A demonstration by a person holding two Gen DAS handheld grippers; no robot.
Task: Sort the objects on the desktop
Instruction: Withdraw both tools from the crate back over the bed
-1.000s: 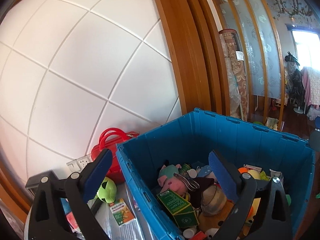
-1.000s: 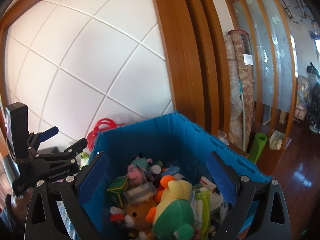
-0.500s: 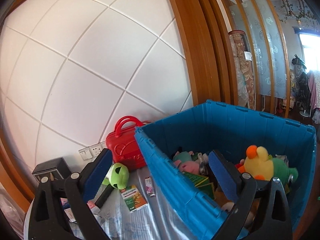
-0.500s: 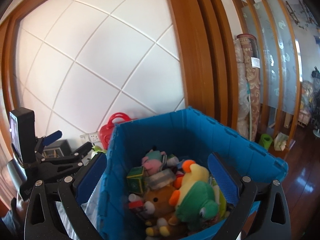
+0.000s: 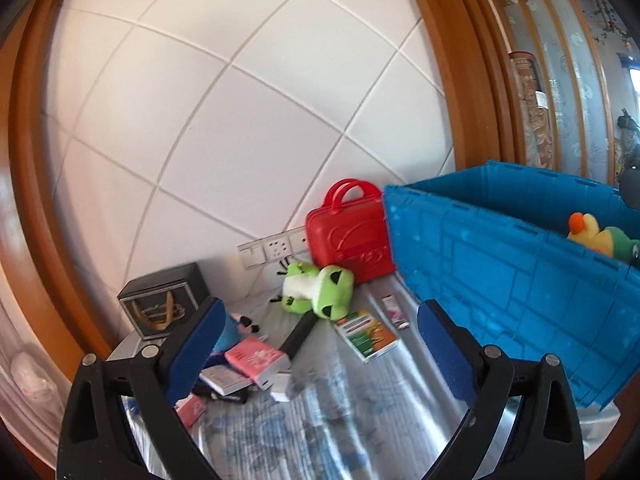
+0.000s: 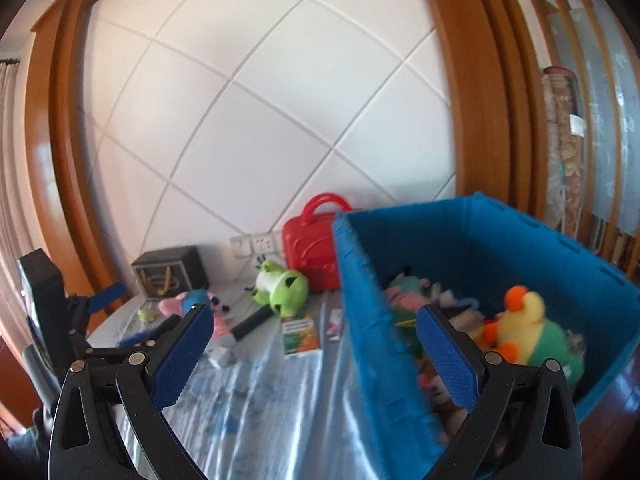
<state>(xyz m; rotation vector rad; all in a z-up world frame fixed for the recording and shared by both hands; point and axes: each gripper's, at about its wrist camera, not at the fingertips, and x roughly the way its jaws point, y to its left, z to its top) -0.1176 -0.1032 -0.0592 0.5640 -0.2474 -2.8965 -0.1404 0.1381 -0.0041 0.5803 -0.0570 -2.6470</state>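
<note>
While both tools hang above the bench with its shiny blue-patterned cover, I see my left hand-held gripper spread wide with nothing between its blue pads. My right hand-held gripper is just as wide and equally unloaded, one finger over the cover and the other in front of the blue crate.

That crate stands at the right of the bench. Soft toys are heaped inside it, with a yellow and green duck plush on top toward the near side.

Outside the crate, a red carry case stands upright against the wall, just beside the crate's far corner. A green frog plush lies in front of the case. Near it a green and orange box lies flat, with a small pink packet between it and the crate wall. Farther left I see a pink box among a loose cluster of small items, too blurred to tell apart. A dark box with a gold emblem sits at the far left corner, below the wall sockets.
</note>
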